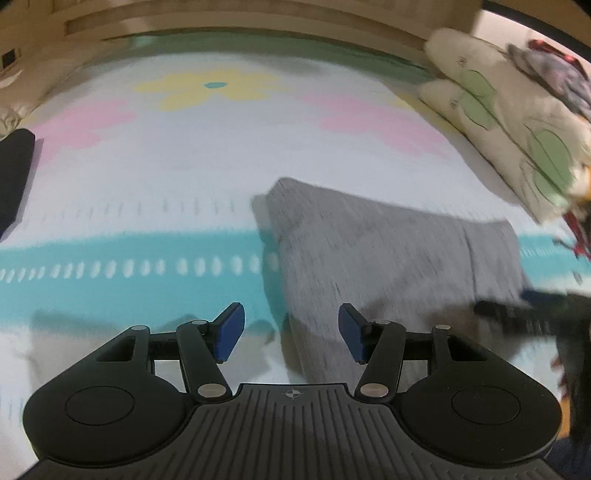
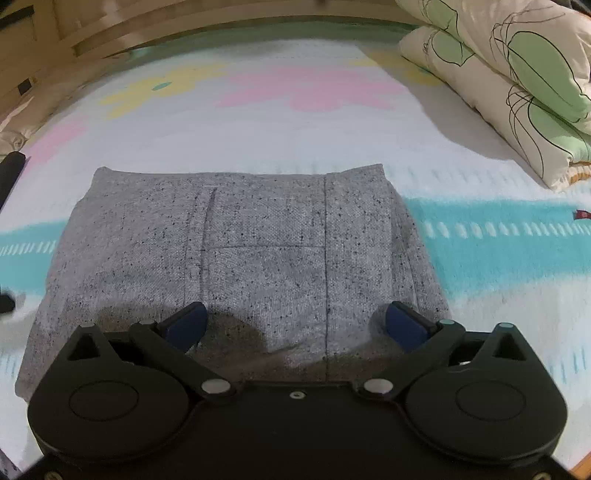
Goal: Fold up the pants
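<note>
The grey speckled pants [image 2: 258, 240] lie folded into a flat, roughly square bundle on the flowered bed sheet [image 2: 258, 122]. My right gripper [image 2: 295, 325] hovers over their near edge, jaws spread wide, with only the flat cloth below them. In the left wrist view the pants [image 1: 388, 251] lie to the right, blurred. My left gripper [image 1: 291, 332] is open over their near left edge; its right pad [image 1: 351, 332] is above the cloth and its left pad [image 1: 232, 328] above the teal band of the sheet. Neither gripper holds anything. A dark blurred shape [image 1: 524, 314] at the right is probably the other gripper.
A folded cream quilt with green leaves [image 2: 517, 85] is stacked at the right on the bed. A wooden headboard [image 2: 110, 33] runs along the back. A dark object [image 1: 14, 177] lies at the left edge of the sheet.
</note>
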Demonstrator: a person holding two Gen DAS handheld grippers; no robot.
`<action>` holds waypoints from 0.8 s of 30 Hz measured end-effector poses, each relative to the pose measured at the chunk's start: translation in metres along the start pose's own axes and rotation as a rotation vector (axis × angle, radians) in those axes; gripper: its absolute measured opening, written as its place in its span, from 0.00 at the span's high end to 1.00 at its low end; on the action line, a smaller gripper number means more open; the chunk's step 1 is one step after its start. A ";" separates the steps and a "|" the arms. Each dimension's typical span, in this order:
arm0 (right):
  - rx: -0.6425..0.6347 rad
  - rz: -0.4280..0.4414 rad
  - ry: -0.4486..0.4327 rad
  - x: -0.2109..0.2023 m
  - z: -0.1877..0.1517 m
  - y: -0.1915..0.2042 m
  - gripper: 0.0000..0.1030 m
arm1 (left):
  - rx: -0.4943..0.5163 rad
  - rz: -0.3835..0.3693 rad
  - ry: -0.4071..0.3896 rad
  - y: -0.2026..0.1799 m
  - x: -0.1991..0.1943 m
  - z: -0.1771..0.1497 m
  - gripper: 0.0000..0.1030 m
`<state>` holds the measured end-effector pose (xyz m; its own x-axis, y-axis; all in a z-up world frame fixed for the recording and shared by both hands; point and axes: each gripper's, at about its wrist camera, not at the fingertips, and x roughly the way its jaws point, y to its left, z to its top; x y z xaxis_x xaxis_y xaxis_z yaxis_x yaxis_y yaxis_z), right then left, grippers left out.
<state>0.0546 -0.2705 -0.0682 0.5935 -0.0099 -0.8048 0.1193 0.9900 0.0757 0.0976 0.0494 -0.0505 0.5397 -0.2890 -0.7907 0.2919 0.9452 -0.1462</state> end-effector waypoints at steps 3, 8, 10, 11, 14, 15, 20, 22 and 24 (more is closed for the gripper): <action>-0.004 -0.009 0.008 -0.001 0.001 0.002 0.01 | 0.000 0.024 0.017 -0.001 0.018 0.012 0.47; -0.002 -0.006 0.009 0.005 0.003 0.001 0.00 | 0.005 0.165 0.037 0.000 0.069 0.023 0.47; -0.011 -0.004 -0.001 0.007 0.001 0.001 0.00 | -0.039 0.173 0.042 0.010 0.086 0.030 0.42; -0.017 -0.005 -0.007 0.007 0.001 0.001 0.00 | -0.074 0.164 0.019 0.015 0.088 0.035 0.42; -0.029 -0.006 -0.016 0.007 -0.001 0.002 0.00 | -0.105 0.144 0.030 0.021 0.098 0.053 0.41; -0.029 -0.005 -0.016 0.007 -0.001 0.002 0.00 | -0.104 0.142 0.038 0.022 0.098 0.059 0.41; -0.024 -0.007 -0.010 0.007 0.001 0.001 0.00 | -0.052 0.241 -0.048 0.004 0.070 0.069 0.43; -0.024 -0.008 -0.011 0.006 0.001 0.002 0.00 | -0.028 0.196 -0.087 -0.012 0.051 0.062 0.43; -0.023 -0.007 -0.012 0.006 0.001 0.001 0.00 | 0.037 0.136 -0.091 -0.037 0.040 0.052 0.43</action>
<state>0.0591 -0.2692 -0.0728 0.6023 -0.0187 -0.7981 0.1053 0.9929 0.0561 0.1493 -0.0050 -0.0455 0.6453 -0.1731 -0.7440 0.2396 0.9707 -0.0180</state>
